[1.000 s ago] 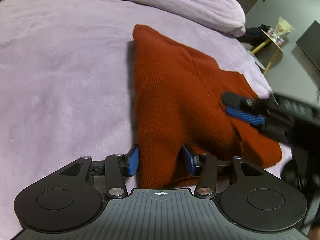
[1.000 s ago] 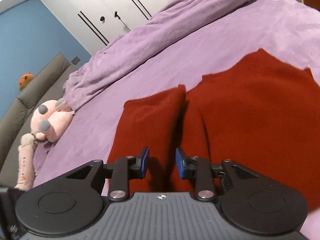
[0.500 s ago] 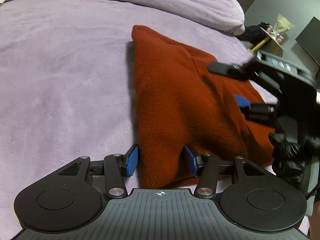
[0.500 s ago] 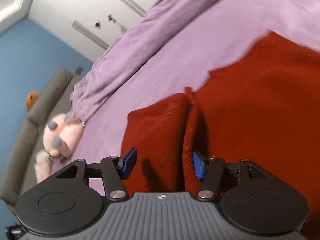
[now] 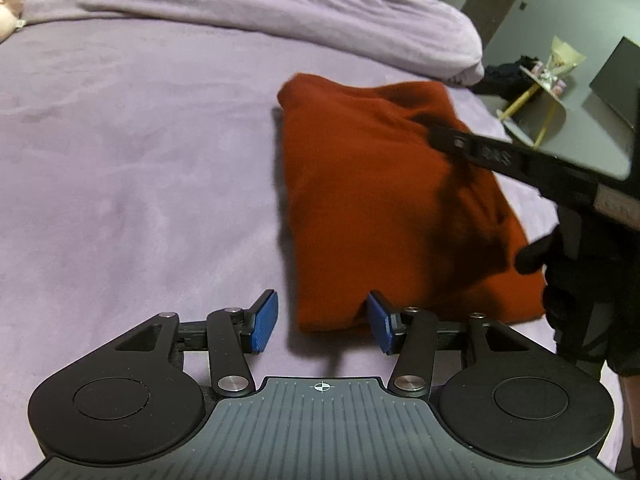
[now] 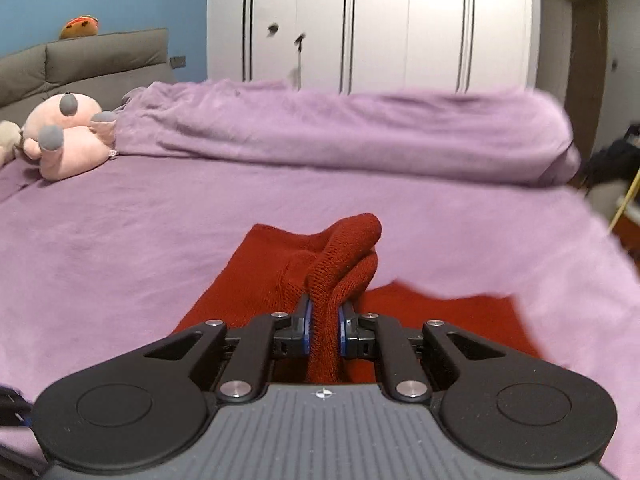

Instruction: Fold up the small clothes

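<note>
Nearest you, your right hand-held gripper [image 6: 323, 326] is clamped on a bunched ridge of the rust-red knit garment [image 6: 280, 272], the blue pads [image 6: 307, 322] pressed close on either side of a thick fold that stands up between them. Judging from the lifted knit, you are mid-fold, carrying one part of the garment over the rest. To do it well, keep the grip firm but carry the fabric low and level, so the layers beneath do not drag or bunch, and lay the lifted edge square on the edge below before letting go. Thick knit of this kind is likely to spring back, so set it down flat instead of dropping it.

Your left hand-held gripper [image 5: 322, 326] is wide apart and holds nothing. Its right pad [image 5: 378, 322] sits just at the near corner of the garment [image 5: 360, 200], while the left pad is over bare bedsheet; whether either touches is hard to tell. You could use it to pin that near corner while the right side travels.

The garment lies on the purple bedsheet [image 5: 140, 160], partly folded into a compact block. Beyond it runs a rolled purple duvet [image 6: 340, 128], with a pink plush toy [image 6: 64, 140] at the far left and white wardrobe doors [image 6: 360, 20] behind.
</note>
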`<state>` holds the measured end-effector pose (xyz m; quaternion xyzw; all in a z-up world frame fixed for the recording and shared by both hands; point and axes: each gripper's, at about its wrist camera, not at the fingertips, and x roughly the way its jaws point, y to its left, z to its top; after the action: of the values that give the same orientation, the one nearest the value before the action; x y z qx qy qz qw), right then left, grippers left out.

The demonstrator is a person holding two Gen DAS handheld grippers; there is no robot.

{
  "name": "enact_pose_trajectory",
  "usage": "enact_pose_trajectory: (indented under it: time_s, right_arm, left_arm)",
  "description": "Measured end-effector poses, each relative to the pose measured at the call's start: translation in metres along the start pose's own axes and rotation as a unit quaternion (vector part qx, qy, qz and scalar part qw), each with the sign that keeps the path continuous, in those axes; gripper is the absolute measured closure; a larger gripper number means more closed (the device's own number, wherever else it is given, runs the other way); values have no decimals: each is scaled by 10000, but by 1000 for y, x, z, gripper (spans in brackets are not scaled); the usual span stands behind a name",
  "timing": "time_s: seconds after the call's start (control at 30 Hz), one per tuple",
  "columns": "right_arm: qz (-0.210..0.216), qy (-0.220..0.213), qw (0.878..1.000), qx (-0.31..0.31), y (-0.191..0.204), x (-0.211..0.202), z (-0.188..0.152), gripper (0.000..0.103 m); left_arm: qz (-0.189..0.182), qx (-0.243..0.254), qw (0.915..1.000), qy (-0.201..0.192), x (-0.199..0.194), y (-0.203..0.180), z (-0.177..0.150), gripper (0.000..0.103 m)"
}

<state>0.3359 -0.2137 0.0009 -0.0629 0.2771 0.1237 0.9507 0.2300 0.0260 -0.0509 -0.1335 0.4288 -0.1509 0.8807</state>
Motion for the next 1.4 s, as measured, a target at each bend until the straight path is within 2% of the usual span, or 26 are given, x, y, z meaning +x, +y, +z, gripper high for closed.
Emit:
enact_pose_trajectory:
  time_s: [0.1,0.27,0.37,0.43,0.5,0.53,0.6,0.67,0.7,0.73,0.83,0.9,1.0,1.2,1.33,1.37,1.4]
  right_arm:
    - [-316,32,9995,-49,-19,-9,-8,92]
    - [-587,767,9949,301,-58,15,-46,91]
    - [-285,713,9937,813,-78,16,-60,87]
    - [-69,681,9898,1252,-90,13,-59,73]
    - [233,720,9798,1850,-101,17,-57,66]
    - [406,716,9733,2143,-106,19,-56,59]
    - [583,768,9649,2442,-105,28,-53,54]
    - [470,818,9711,2191,-93,33,-50,58]
    - [263,844,9791,1831,-82,37,-48,77]
    - [76,827,9867,1396,-71,39,-48,89]
    - [-424,590,9972,188,-46,31,-42,92]
    - [-758,312,9964,-210,-43,20,-37,92]
    - [-1284,33,9898,-619,-48,10,-33,92]
    - [-1988,146,9748,-1000,-70,17,-51,92]
    - [-2007,534,9712,-1166,-78,30,-74,88]
    - [-1979,489,9718,-1184,-79,29,-77,87]
    - [-1971,410,9734,-1093,-82,24,-76,83]
  left_arm:
    - [-47,-6,10000,-38,5,-3,4,50]
    - [-317,-291,9988,232,38,-6,7,51]
    - [-446,-401,9971,466,55,-9,8,53]
    - [-416,-347,9974,471,58,-10,8,53]
    - [-388,-297,9977,465,58,-13,10,53]
    - [-372,-275,9978,469,59,-13,10,53]
    - [-322,-238,9981,471,60,-17,9,51]
    - [-251,-189,9985,459,58,-20,8,48]
    - [-200,-157,9986,453,58,-23,8,46]
    - [-145,-129,9989,425,55,-24,7,46]
    - [-6,-1,9999,116,36,-30,9,48]
    - [72,118,9999,-83,25,-34,13,48]
    - [65,107,9998,-130,23,-37,20,48]
    - [-6,182,9998,30,37,-52,20,49]
    - [-6,249,9996,152,51,-59,18,49]
    - [-8,237,9995,194,53,-59,19,49]
    - [10,221,9995,234,55,-58,20,49]
